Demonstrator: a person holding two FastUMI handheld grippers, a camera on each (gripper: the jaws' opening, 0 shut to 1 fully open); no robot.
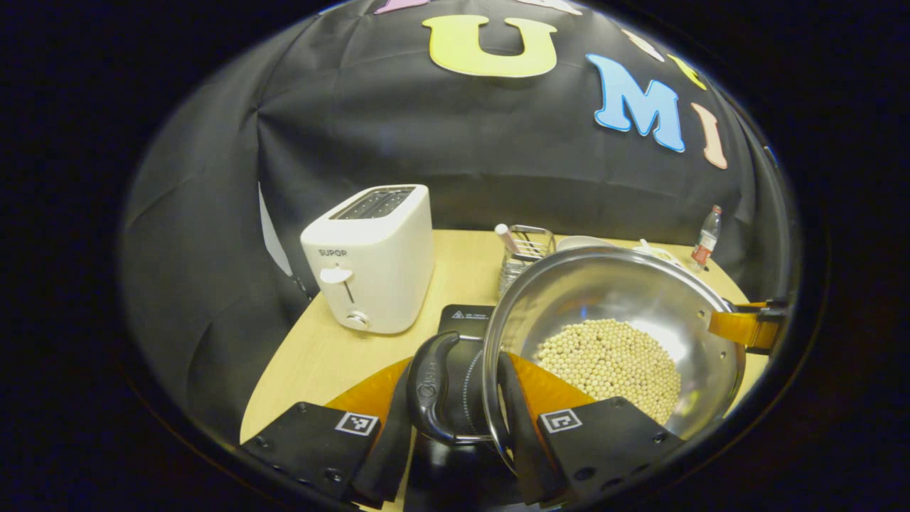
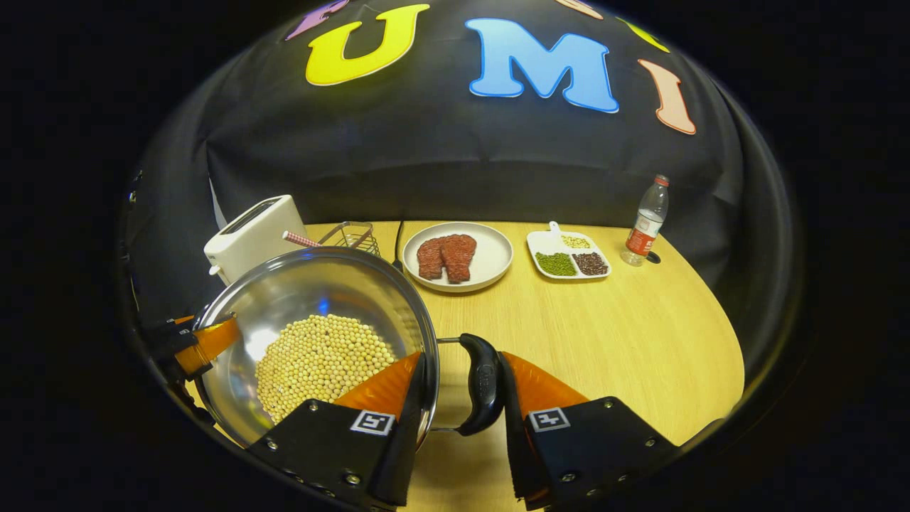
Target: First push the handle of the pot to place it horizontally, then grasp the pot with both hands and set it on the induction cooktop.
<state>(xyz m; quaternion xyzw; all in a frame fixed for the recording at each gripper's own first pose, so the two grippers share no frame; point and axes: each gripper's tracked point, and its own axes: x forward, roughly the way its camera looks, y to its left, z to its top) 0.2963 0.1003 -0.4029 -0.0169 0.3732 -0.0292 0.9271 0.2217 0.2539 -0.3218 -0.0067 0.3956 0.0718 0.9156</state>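
Holding the steel pot [image 1: 611, 334] by both side handles, one gripper per handle

Left gripper [image 1: 466, 405]: fingers pinch the pot's black loop handle [image 1: 434, 387], one outside the loop, one inside the rim. Right gripper [image 2: 458, 387]: fingers clamp the opposite handle [image 2: 483, 384] the same way. Pot holds soybeans [image 2: 320, 363] and sits above the induction cooktop [image 1: 466, 316], seen at 6 o'clock from the wire rack [image 1: 526, 252]. White toaster [image 1: 373, 259] stands at 9 o'clock from the pot. Contact with the cooktop cannot be told

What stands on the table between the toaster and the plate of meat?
In the right gripper view, a wire rack stands between the toaster and the plate.
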